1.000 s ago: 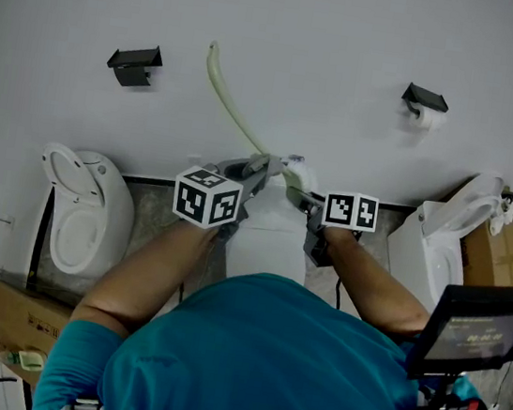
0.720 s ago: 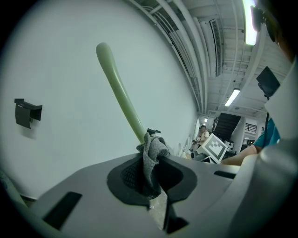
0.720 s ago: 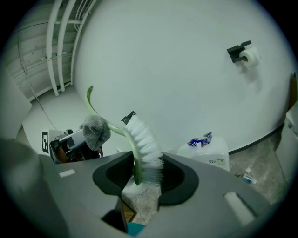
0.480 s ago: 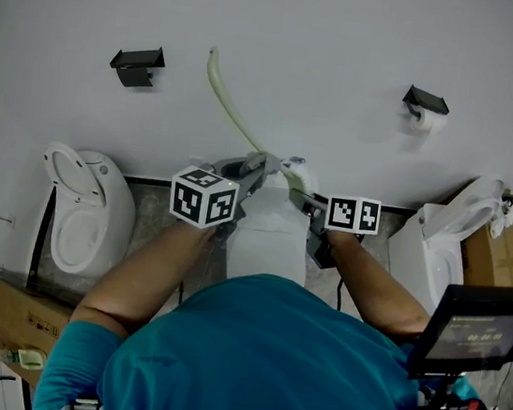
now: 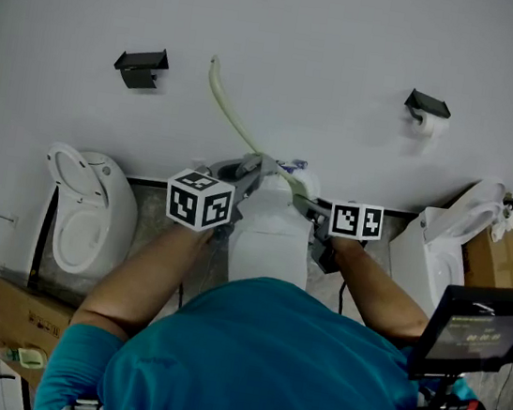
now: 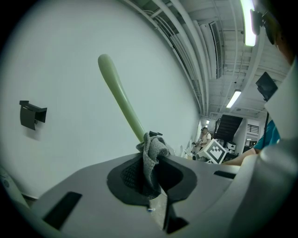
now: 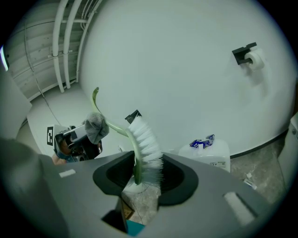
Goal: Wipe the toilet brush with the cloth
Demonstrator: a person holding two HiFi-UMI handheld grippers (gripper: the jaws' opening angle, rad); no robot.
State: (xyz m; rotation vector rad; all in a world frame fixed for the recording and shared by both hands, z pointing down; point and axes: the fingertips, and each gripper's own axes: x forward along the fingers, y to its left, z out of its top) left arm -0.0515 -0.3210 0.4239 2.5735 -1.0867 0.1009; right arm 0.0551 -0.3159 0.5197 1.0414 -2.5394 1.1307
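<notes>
Left gripper (image 6: 151, 173) pinches nubby grey cloth (image 6: 152, 153) against the curved green toilet brush (image 6: 119, 95); right gripper (image 7: 142, 175) clamps its white-bristled head.

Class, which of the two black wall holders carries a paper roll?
The holder on the right, white roll hanging under it; the left holder is empty.

Left gripper (image 5: 258, 165): held out ahead of the chest, close to level, jaws pinched tight on a grey cloth (image 6: 151, 158). Right gripper (image 5: 303, 199): tilted slightly down and turned inward toward the left one, jaws clamped on the bristle end of the toilet brush (image 7: 145, 139). Left forearm (image 5: 143, 273) and right forearm (image 5: 381, 293): bare, bent at the elbow, converging forward.
</notes>
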